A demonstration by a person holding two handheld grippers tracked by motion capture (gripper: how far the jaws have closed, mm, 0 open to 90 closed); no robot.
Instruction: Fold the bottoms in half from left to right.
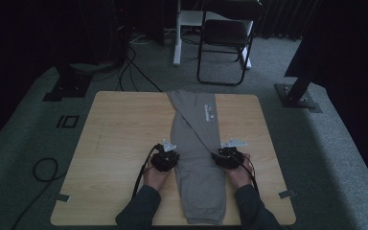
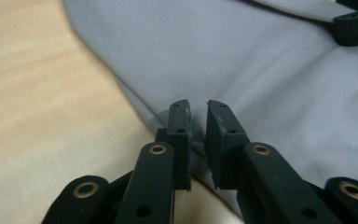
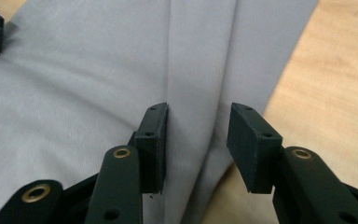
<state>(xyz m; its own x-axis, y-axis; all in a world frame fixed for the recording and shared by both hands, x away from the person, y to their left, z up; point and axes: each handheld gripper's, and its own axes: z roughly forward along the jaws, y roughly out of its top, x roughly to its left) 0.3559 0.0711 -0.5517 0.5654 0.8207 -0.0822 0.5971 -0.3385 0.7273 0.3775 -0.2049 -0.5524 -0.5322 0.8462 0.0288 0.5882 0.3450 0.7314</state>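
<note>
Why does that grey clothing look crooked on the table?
The grey garment lies folded into a long strip, but its far part bends off at a slant toward the table's back edge, and its near end hangs slightly over the front edge. Nothing looks torn or spilled.

No text, brand, number or sign can be read here. The one candidate is a small pale printed mark on the grey trousers, on the leg that runs away from the right gripper toward the far edge of the table, well beyond both grippers; in the high view it is too small and too dim to make out any letters or figures. In the left gripper view and the right gripper view the cloth near the jaws is plain grey, and the jaws themselves carry no lettering.
</note>
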